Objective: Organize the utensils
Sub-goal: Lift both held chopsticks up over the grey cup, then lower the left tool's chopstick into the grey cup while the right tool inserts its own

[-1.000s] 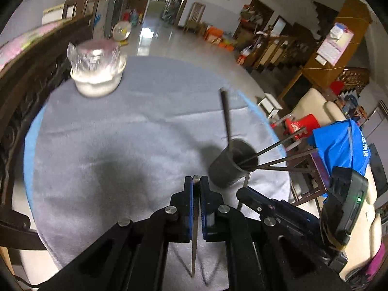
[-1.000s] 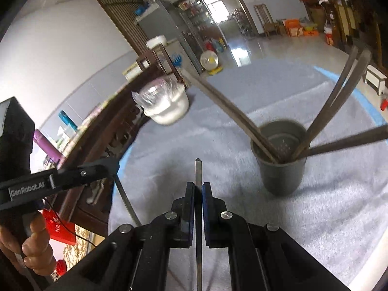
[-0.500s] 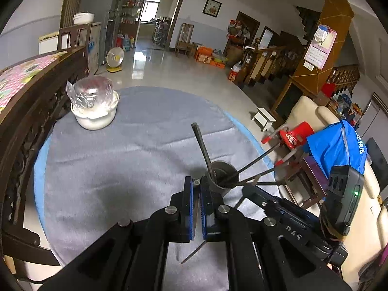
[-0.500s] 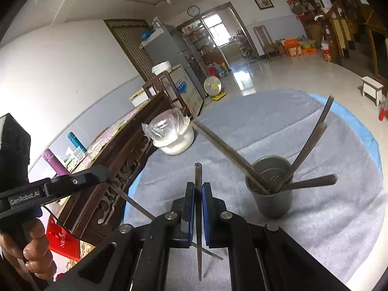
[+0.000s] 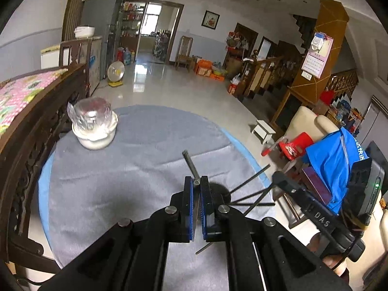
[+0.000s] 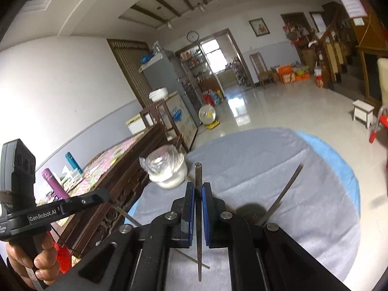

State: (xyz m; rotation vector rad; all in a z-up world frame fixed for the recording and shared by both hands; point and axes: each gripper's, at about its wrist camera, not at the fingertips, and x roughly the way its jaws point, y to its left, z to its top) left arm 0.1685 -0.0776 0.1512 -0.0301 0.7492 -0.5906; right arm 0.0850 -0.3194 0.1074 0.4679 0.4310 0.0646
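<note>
My left gripper (image 5: 197,182) is shut on a thin metal chopstick (image 5: 195,181) whose tip shows between the blue pads. Just behind it, mostly hidden, stands the dark utensil cup (image 5: 219,190) with several chopsticks (image 5: 249,181) fanning out to the right. My right gripper (image 6: 198,187) is shut on another chopstick (image 6: 198,169), held upright above the grey cloth. In the right wrist view the cup (image 6: 249,210) peeks over the fingers with one stick (image 6: 286,190) leaning out of it. Both grippers hang above the table, near the cup.
A round table with a grey cloth (image 5: 135,165) has a white bowl wrapped in plastic (image 5: 94,128) at its far left. A carved dark wooden bench (image 5: 31,131) borders the table on the left. An armchair, a blue bag and a red stool (image 5: 293,143) stand to the right.
Both grippers have risen and tipped upward with their chopsticks still held. The cup has sunk low in both views, and more of the room shows.
</note>
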